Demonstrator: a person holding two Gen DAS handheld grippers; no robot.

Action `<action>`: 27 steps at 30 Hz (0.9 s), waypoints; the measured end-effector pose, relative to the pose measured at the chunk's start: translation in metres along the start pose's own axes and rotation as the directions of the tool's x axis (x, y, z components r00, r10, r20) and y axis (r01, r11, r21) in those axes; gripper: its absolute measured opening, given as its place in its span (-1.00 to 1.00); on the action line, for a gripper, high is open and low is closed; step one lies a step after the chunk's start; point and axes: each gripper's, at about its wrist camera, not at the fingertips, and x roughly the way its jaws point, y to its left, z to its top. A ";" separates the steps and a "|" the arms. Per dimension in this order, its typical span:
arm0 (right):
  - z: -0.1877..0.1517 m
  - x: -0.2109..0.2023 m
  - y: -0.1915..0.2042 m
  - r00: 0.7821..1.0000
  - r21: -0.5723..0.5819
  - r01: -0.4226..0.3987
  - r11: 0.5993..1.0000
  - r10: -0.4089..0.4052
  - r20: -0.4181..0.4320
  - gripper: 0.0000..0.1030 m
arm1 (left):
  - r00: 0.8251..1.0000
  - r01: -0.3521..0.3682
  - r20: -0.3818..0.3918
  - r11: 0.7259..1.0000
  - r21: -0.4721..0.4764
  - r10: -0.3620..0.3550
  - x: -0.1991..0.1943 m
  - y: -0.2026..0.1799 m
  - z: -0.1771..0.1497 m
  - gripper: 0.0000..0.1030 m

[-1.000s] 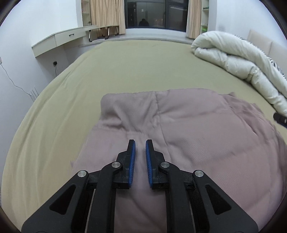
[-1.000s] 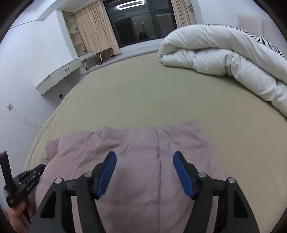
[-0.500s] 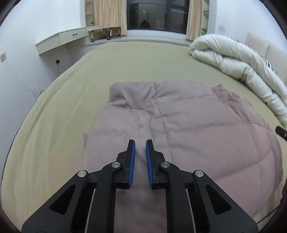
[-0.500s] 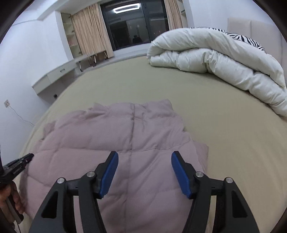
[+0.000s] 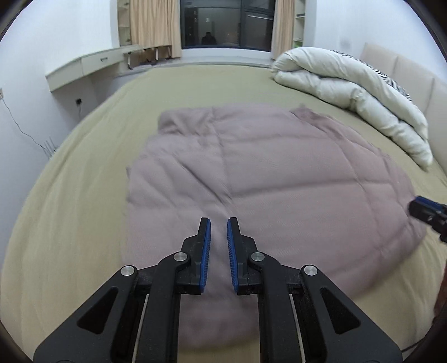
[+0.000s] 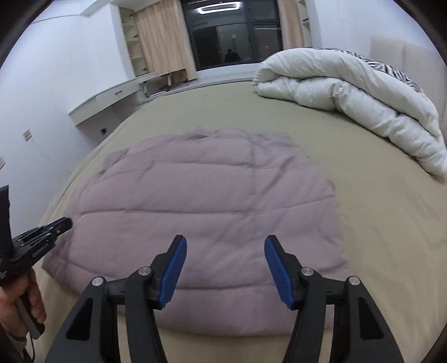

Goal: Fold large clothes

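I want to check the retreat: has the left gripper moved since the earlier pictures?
Yes. The left gripper has pulled back from the window; more of the pink quilted garment shows.

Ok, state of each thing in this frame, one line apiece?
Padded garment: folded flat on the bed, held by neither gripper.
Left gripper: shut, empty, above the garment.
Right gripper: open, jaws just been closing, nothing between them.
White duvet: rolled up beside the headboard.
Curtains: drawn open.

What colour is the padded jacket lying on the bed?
Dusty pink-mauve jacket, clearest in the right wrist view.
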 end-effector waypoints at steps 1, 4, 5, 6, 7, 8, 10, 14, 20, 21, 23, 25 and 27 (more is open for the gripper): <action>-0.005 0.002 0.014 0.999 -0.022 -0.030 0.999 0.029 -0.025 0.21 | 1.000 -0.005 -0.023 1.000 0.015 0.006 0.004 -0.007 -0.010 -0.77; -0.027 0.033 0.044 0.993 -0.106 0.007 0.994 -0.019 -0.116 0.26 | 0.997 -0.028 -0.064 0.998 0.053 0.031 0.024 -0.016 -0.018 -0.78; -0.034 0.045 0.048 0.990 -0.142 0.032 0.989 -0.050 -0.129 0.27 | 0.997 -0.028 -0.072 0.998 0.050 0.031 0.029 -0.017 -0.017 -0.78; -0.040 0.054 0.051 0.991 -0.183 0.052 0.982 -0.073 -0.111 0.29 | 0.996 -0.031 -0.079 0.998 0.055 0.035 0.033 -0.018 -0.014 -0.78; -0.042 0.060 0.051 0.992 -0.192 0.058 0.980 -0.078 -0.096 0.30 | 0.995 -0.037 -0.088 0.997 0.068 0.043 0.038 -0.020 -0.013 -0.77; -0.042 0.064 0.050 0.992 -0.184 0.057 0.981 -0.076 -0.099 0.31 | 0.995 -0.040 -0.093 0.996 0.075 0.047 0.041 -0.021 -0.013 -0.78; -0.038 0.070 0.052 0.989 -0.196 0.063 0.978 -0.088 -0.121 0.32 | 0.994 -0.038 -0.096 0.996 0.078 0.046 0.044 -0.021 -0.012 -0.78; -0.030 0.057 0.046 0.985 -0.156 0.007 0.988 -0.034 -0.171 0.33 | 0.995 0.031 -0.093 0.998 -0.056 -0.036 0.016 0.002 -0.009 -0.77; -0.005 -0.012 -0.045 0.984 0.168 -0.175 0.970 0.170 0.046 1.00 | 0.996 0.062 -0.039 0.945 -0.322 -0.079 -0.010 0.096 0.001 0.29; -0.002 -0.014 -0.065 0.984 0.210 -0.179 0.961 0.171 0.059 1.00 | 0.996 0.069 -0.028 0.931 -0.357 -0.085 -0.007 0.108 0.005 0.35; 0.003 -0.009 -0.105 0.986 0.323 -0.165 0.932 0.163 0.033 0.99 | 0.991 0.103 -0.030 0.899 -0.425 -0.128 0.004 0.133 0.014 0.35; 0.005 -0.008 -0.144 0.978 0.436 -0.208 0.876 0.202 0.060 0.99 | 0.974 0.176 -0.036 0.854 -0.490 -0.222 0.022 0.150 0.020 0.35; 0.007 0.000 -0.172 0.967 0.487 -0.245 0.839 0.246 0.064 0.99 | 0.943 0.234 -0.074 0.806 -0.544 -0.323 0.045 0.159 0.021 0.35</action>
